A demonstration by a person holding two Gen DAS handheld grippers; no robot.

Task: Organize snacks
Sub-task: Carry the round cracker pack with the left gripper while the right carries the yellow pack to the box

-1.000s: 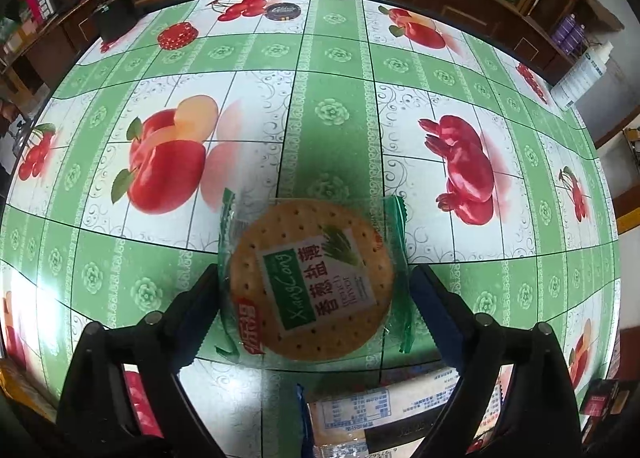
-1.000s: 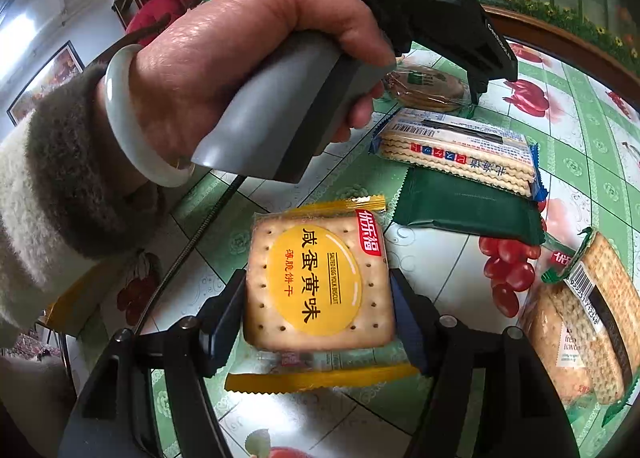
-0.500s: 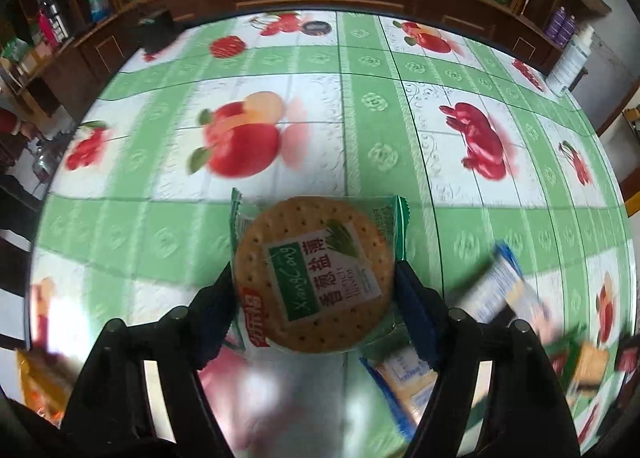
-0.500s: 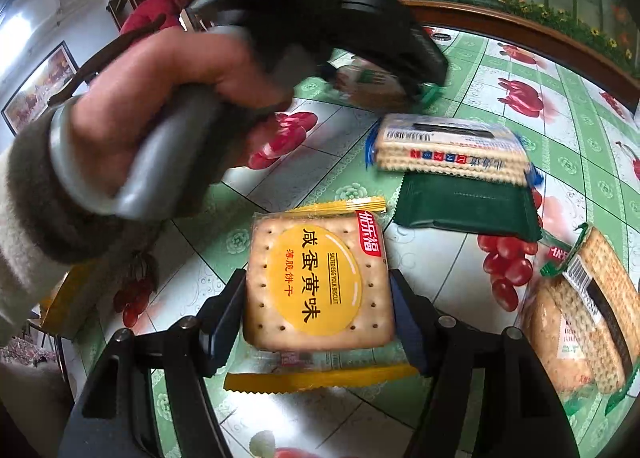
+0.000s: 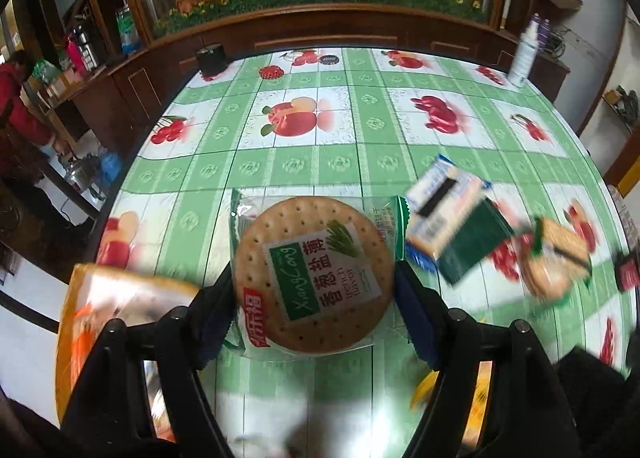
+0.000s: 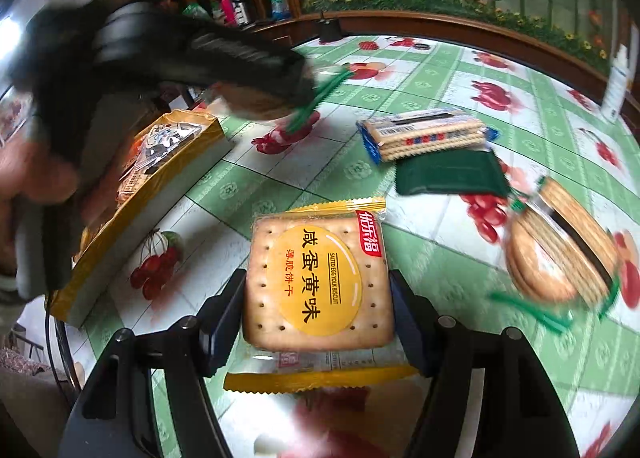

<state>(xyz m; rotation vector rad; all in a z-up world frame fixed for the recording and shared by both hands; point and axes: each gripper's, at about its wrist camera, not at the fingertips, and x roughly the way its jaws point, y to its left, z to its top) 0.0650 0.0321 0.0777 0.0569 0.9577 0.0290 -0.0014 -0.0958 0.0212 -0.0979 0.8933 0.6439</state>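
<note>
Left wrist view: the left gripper (image 5: 316, 290) clamps a round green-wrapped cracker pack (image 5: 314, 274) at lower centre, lifted above a green-checked fruit-print tablecloth (image 5: 304, 161). Its jaws closed on the pack within the last second. Beyond the table stands a dark wooden cabinet (image 5: 320, 31) with a flower mural.

In the right wrist view, the right gripper (image 6: 318, 294) grips one square yellow-wrapped biscuit pack (image 6: 318, 282). Three loose packs lie at right: a blue-edged stack (image 6: 428, 133), a dark green pouch (image 6: 448, 175) and a round cracker roll (image 6: 560, 254). One yellow tray (image 6: 140, 193) sits at left.
</note>
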